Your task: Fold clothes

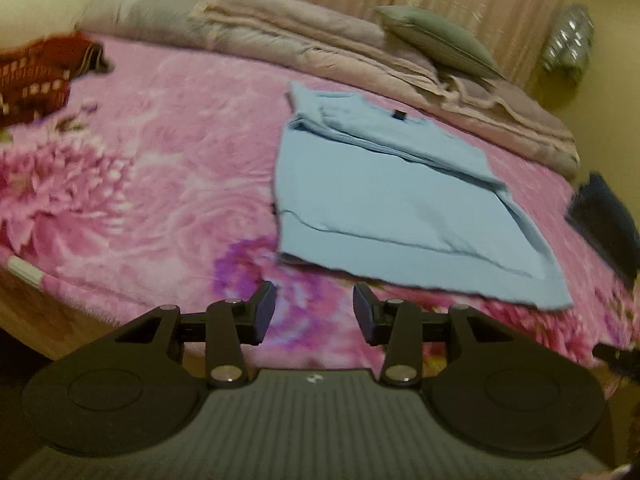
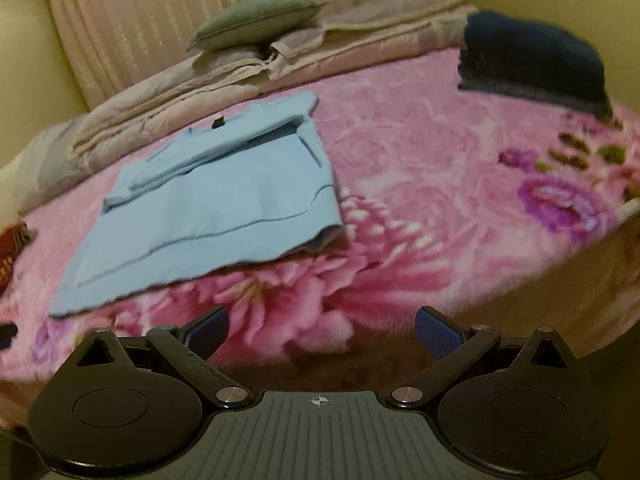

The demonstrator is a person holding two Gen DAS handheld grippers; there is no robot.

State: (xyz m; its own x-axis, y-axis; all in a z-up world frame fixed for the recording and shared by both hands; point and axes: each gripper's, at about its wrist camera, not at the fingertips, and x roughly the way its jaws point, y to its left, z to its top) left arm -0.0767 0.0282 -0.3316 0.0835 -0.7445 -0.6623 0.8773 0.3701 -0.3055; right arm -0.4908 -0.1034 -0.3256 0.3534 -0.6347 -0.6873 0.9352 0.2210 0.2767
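The light blue, soft cotton T-shirt (image 1: 384, 200) lies partly folded on the pink flower-printed plush blanket (image 1: 168, 168), its sides and sleeves turned in over the body so that it makes a long panel, collar end far, hem end near. In the right wrist view the same shirt (image 2: 216, 208) sits left of centre, its near hem just ahead of the tools.

The left gripper (image 1: 315, 312) hovers over the blanket near the hem's left corner, jaws spread with nothing between them. The right gripper (image 2: 322, 330) hangs off the near edge of the bed, to the right of the shirt, jaws spread wider and also empty.

Judging from this, the next fold probably takes the hem up toward the collar. The risks:
- A pad may catch the plush blanket along with the hem and drag it, since the cloth lies flat on deep pile.
- Pinching only the top layer would let the tucked sleeves slide out and undo the side folds.
- The right tool stands further from its corner, so an uneven lift could skew the panel.

A dark navy folded garment (image 2: 532, 56) lies at the far right, a red patterned cloth (image 1: 36, 76) at the far left, and a grey-green cushion (image 1: 436, 40) rests on the mauve bedding (image 1: 280, 36) beyond.
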